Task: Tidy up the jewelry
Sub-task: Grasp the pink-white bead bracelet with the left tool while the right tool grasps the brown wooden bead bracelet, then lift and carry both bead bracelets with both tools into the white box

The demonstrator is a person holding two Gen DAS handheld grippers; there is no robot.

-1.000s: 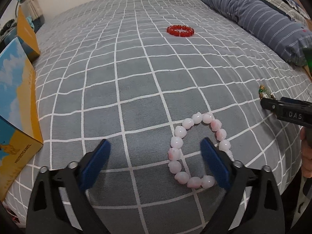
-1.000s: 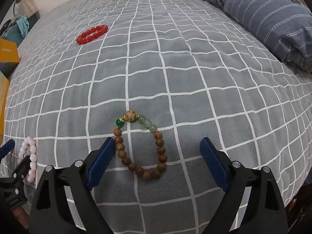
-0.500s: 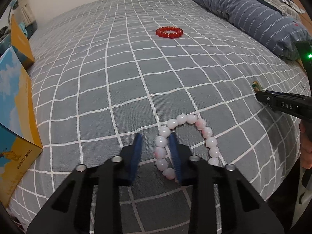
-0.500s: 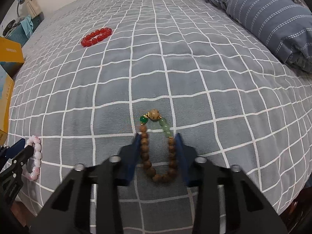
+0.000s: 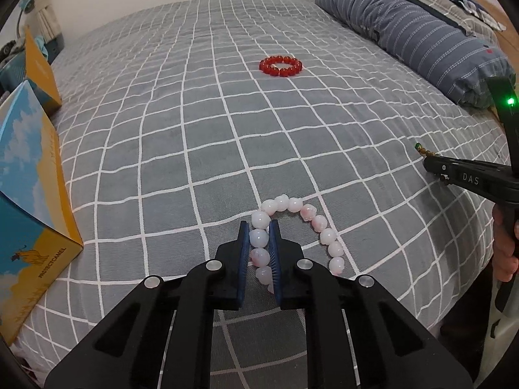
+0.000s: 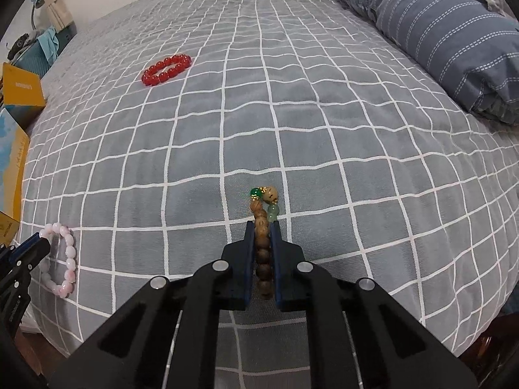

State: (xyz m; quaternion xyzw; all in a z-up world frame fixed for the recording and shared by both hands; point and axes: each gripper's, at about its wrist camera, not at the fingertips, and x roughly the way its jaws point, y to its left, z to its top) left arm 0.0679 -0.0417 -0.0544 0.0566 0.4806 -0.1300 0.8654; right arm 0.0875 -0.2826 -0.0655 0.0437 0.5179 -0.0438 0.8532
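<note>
My left gripper (image 5: 259, 227) is shut on the left side of a pink bead bracelet (image 5: 319, 223) that lies on the grey checked bedspread; the bracelet also shows in the right wrist view (image 6: 68, 253). My right gripper (image 6: 262, 227) is shut on a brown wooden bead bracelet (image 6: 263, 217) with green beads and one large tan bead at its far end. A red bead bracelet (image 5: 280, 65) lies farther up the bed, apart from both grippers; it also shows in the right wrist view (image 6: 166, 68).
A blue and yellow cardboard box (image 5: 29, 201) stands at the left edge of the bed, with another yellow box (image 5: 40, 64) behind it. A rolled striped blue duvet (image 5: 418, 35) lies along the right. The bed's front edge is just under both grippers.
Both grippers went from wide open to shut, the left on the pink bracelet and the right on the wooden bracelet, squeezing the wooden loop narrow.
</note>
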